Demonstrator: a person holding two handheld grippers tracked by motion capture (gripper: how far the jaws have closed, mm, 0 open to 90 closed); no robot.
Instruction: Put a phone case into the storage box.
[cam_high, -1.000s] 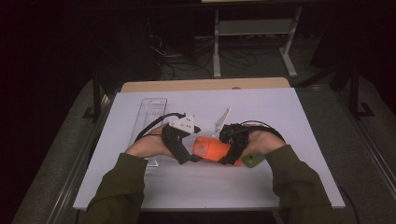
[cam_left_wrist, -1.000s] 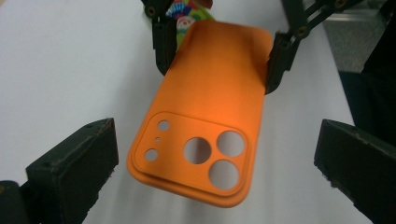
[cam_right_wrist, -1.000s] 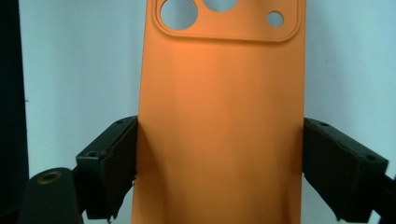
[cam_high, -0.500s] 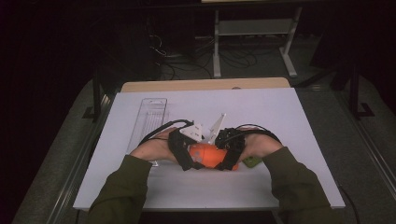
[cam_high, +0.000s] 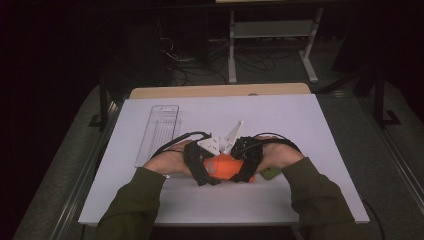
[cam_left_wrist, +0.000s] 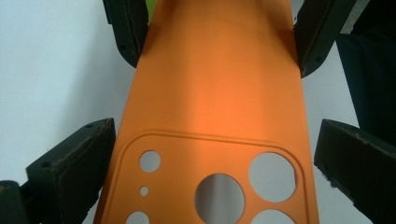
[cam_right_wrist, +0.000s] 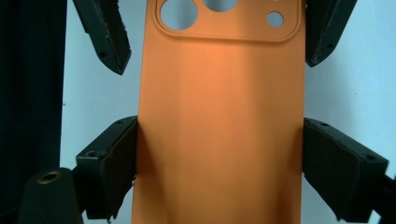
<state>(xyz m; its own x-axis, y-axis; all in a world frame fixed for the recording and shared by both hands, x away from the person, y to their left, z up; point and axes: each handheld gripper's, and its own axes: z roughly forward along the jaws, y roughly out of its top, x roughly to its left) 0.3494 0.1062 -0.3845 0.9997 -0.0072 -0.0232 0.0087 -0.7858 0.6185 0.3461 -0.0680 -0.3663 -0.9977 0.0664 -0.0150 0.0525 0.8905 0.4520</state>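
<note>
High view: white table (cam_high: 310, 130), dark room.

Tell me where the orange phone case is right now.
In the high view, the orange phone case sits near the front middle of the white board, between the left tongs and right tongs, right of the clear tray.

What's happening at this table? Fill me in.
A person works an orange phone case with a gripper in each hand over a white table. The right gripper is clamped on the plain end of the case. The left gripper straddles the end with the camera cut-outs, its pads standing apart from the edges. A clear plastic tray lies to the left, and a small green object sits by the right hand.
</note>
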